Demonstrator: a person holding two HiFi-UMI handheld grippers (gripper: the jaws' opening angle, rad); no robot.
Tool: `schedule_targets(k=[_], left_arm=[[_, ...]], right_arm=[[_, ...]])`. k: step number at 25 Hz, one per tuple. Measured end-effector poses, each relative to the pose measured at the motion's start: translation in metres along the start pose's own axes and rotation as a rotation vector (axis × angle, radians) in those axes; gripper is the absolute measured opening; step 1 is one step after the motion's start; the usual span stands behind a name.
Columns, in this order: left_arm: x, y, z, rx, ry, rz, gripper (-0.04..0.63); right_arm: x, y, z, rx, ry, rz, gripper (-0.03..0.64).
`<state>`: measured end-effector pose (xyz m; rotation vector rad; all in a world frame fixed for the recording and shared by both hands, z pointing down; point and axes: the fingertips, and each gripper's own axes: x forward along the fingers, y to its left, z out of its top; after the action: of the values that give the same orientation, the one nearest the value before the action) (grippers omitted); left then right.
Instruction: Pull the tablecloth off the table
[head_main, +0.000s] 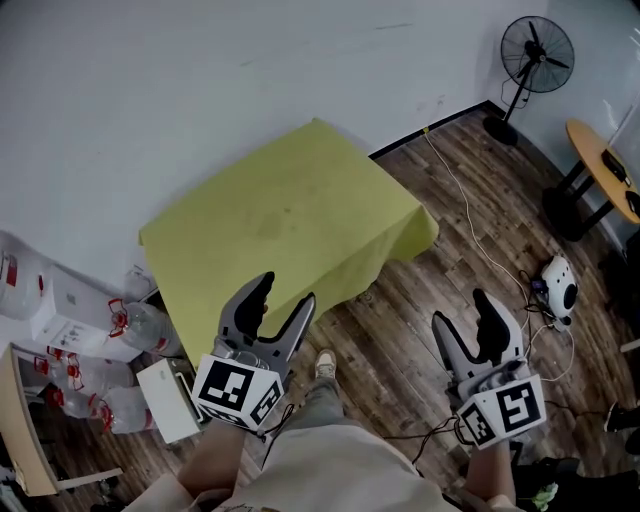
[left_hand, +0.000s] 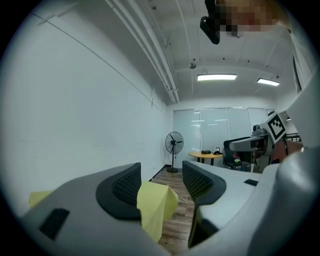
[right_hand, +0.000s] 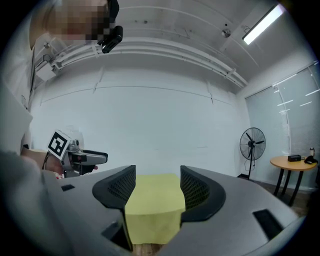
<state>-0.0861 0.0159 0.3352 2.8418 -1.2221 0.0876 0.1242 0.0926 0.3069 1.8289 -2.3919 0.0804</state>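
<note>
While cloth (head_main: 290, 215) lies draped, untouched, I log left claw (head_main: 284, 292) and right claw (head_main: 466, 312) spread, empty; whole pull outstanding.

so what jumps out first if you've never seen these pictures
The yellow tablecloth lies spread by the white wall, mid-frame in the head view. Nearer the camera, the left gripper and right gripper are held open and empty. A black fan stands on the wood floor at top right.
</note>
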Motion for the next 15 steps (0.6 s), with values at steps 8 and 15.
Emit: schedule_targets(k=[8,15], left_arm=[[0.088,0.069,-0.045,-0.048,0.178,-0.060,0.262],[0.144,0.128,-0.091,-0.081,0.293,-0.105,0.261]], right_arm=[[0.118,-0.026,-0.022,0.028,0.108,0.014,0.293],[0.214,-0.036,-0.045,0.058,0.172,0.019,0.293]])
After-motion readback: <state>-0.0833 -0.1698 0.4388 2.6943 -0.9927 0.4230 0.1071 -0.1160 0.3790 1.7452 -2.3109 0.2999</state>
